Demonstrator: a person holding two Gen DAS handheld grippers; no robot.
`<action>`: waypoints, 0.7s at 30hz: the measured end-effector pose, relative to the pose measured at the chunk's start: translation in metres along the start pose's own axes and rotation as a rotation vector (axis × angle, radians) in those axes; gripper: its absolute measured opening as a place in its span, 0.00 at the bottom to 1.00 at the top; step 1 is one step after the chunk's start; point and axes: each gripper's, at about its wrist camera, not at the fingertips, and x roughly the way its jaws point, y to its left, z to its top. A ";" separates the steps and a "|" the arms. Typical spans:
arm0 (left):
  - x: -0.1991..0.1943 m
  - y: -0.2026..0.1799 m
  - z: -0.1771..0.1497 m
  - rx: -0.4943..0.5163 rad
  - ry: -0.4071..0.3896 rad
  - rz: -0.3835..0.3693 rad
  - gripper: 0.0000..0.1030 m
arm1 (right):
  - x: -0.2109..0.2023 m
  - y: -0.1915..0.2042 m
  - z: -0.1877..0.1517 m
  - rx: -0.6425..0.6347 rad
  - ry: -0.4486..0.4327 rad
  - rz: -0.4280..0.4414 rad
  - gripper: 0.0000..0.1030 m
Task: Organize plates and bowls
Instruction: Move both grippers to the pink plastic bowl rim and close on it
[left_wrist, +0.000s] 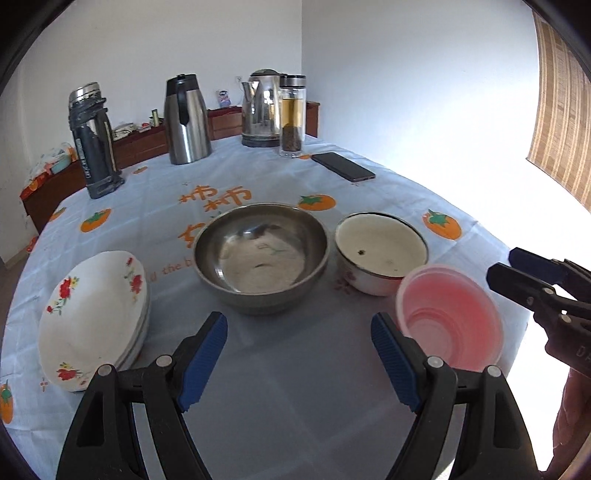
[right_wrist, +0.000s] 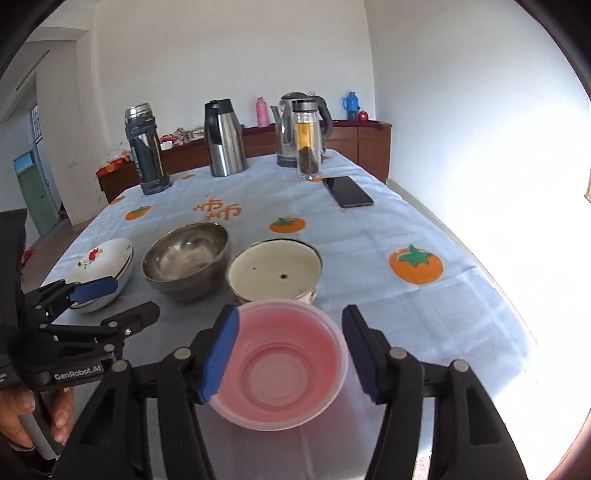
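Four pieces of tableware stand in a row across the tablecloth (left_wrist: 295, 387) in the left wrist view: a stack of flowered plates (left_wrist: 92, 317) at 9 o'clock, a steel bowl (left_wrist: 262, 254) at the centre, a white enamel bowl (left_wrist: 380, 247) at 3 o'clock just beside it, and a pink plastic bowl (left_wrist: 450, 317) at 4 o'clock, its rim overlapping the enamel bowl's near side. The left gripper (left_wrist: 299, 325) is released, its blue pads wide apart over bare cloth at 6 o'clock with nothing between them. At the 3 o'clock edge the right gripper (left_wrist: 502, 262) comes in, its tips clear of the pink bowl. A phone (left_wrist: 343, 167) lies at 1 o'clock, with flasks and a kettle beyond at 12. In the right wrist view the pink plastic bowl (right_wrist: 284, 365) sits at 6 o'clock, framed between the fingers of the right gripper (right_wrist: 291, 314), which is released: the pads stand either side of the rim without pinching it. The enamel bowl (right_wrist: 273, 269) is just past it at the centre, the steel bowl (right_wrist: 184, 258) at 9 o'clock, and the plates (right_wrist: 103, 258) farther out at 9. The left gripper (right_wrist: 135, 295) reaches in at 8 o'clock in front of the plates, held by a hand (right_wrist: 22, 413) at 7.
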 end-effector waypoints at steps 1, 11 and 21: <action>0.001 -0.005 0.001 -0.003 0.009 -0.028 0.80 | 0.001 -0.006 -0.001 0.012 0.008 0.004 0.48; 0.011 -0.046 -0.001 0.049 0.042 -0.104 0.80 | 0.014 -0.029 -0.018 0.061 0.073 0.004 0.33; 0.024 -0.050 -0.007 0.043 0.075 -0.125 0.79 | 0.026 -0.031 -0.025 0.065 0.118 -0.001 0.27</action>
